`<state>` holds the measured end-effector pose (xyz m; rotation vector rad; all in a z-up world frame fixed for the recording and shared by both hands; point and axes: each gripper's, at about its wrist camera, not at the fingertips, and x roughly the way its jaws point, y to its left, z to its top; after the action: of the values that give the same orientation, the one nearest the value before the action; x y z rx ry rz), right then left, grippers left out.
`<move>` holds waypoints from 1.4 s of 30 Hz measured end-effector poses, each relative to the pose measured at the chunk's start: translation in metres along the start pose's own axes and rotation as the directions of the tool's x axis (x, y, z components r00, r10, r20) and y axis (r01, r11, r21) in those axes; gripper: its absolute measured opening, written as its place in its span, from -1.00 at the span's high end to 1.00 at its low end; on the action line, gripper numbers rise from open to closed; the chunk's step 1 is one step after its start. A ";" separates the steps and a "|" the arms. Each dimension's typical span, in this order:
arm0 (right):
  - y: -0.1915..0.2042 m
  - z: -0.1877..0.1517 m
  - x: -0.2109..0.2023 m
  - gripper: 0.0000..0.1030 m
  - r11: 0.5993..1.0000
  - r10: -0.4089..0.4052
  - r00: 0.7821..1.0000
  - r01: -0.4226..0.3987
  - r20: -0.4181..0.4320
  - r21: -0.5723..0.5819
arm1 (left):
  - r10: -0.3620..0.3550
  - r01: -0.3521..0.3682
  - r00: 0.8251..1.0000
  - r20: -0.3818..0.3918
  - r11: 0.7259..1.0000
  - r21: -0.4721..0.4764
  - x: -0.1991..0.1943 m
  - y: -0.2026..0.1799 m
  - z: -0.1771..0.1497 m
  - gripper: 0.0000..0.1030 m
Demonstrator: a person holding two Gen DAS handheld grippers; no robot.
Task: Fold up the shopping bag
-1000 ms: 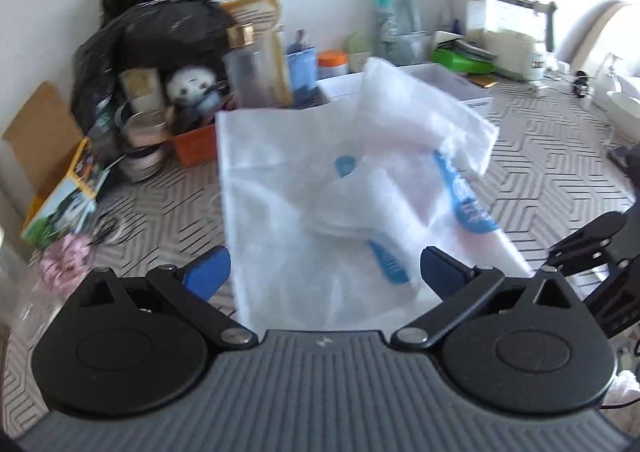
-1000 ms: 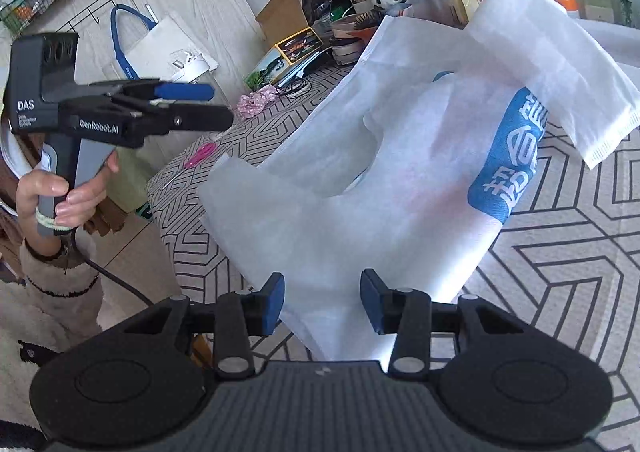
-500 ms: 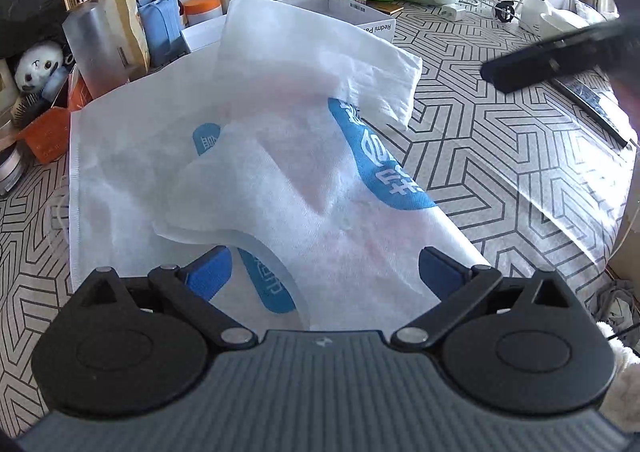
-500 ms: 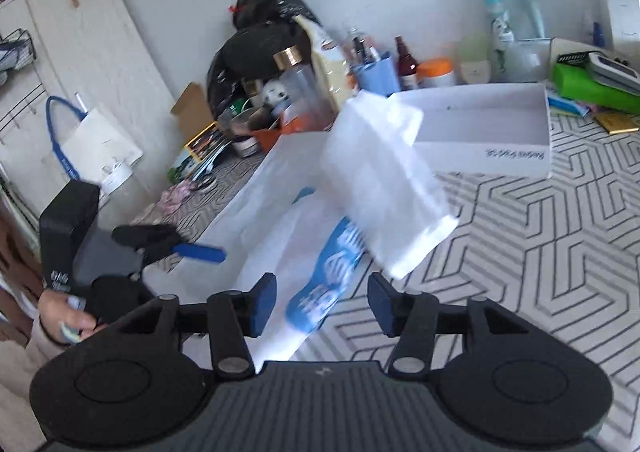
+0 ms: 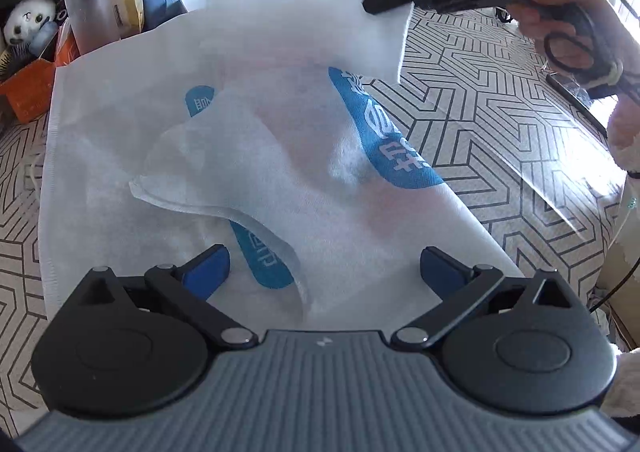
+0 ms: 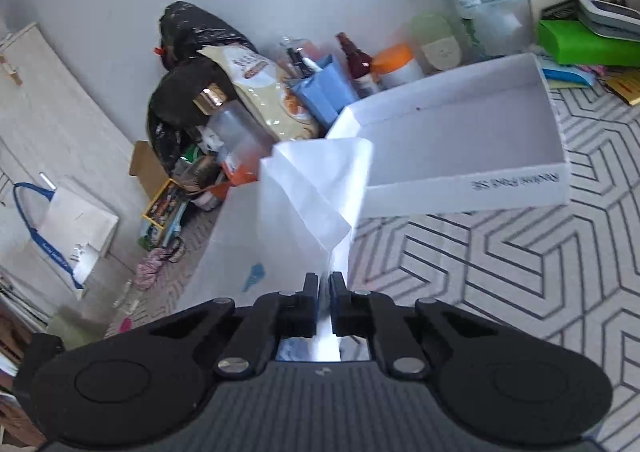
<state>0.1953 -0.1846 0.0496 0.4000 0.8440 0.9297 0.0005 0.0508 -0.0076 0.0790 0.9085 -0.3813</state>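
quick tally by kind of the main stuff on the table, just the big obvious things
shopping bag: 1
open white box: 1
black rubbish bags: 2
brown glass bottle: 1
green box: 1
blue pen holder: 1
total: 7

White bag [image 5: 248, 156], blue print

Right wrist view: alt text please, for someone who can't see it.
Right gripper clamped shut on a raised fold of the white shopping bag, above a geometric-patterned table. Behind sits an open white box.
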 end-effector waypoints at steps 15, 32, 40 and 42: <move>0.073 0.077 0.131 0.34 0.971 0.229 0.967 -0.220 -0.111 0.090 | -0.047 0.049 0.999 0.020 0.992 -0.113 -0.015 0.021 0.007 -1.00; 0.089 0.031 0.143 0.05 0.961 -0.109 0.980 0.060 -0.169 -0.272 | 0.101 -0.079 0.990 0.103 0.977 -0.199 -0.060 0.029 -0.009 -1.00; 0.097 -0.015 0.082 0.05 0.900 -0.100 0.981 0.019 -0.164 -0.435 | 0.137 -0.112 0.986 0.090 0.964 -0.243 -0.081 0.042 -0.030 -1.00; 0.093 -0.040 0.056 0.05 0.872 -0.114 0.979 0.017 -0.170 -0.489 | 0.132 -0.109 0.988 0.076 0.963 -0.248 -0.079 0.044 -0.035 -1.00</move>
<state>0.1324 -0.0884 0.0579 -0.1605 0.7605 1.0901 -0.0544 0.1221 0.0282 -0.1079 0.8484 -0.1566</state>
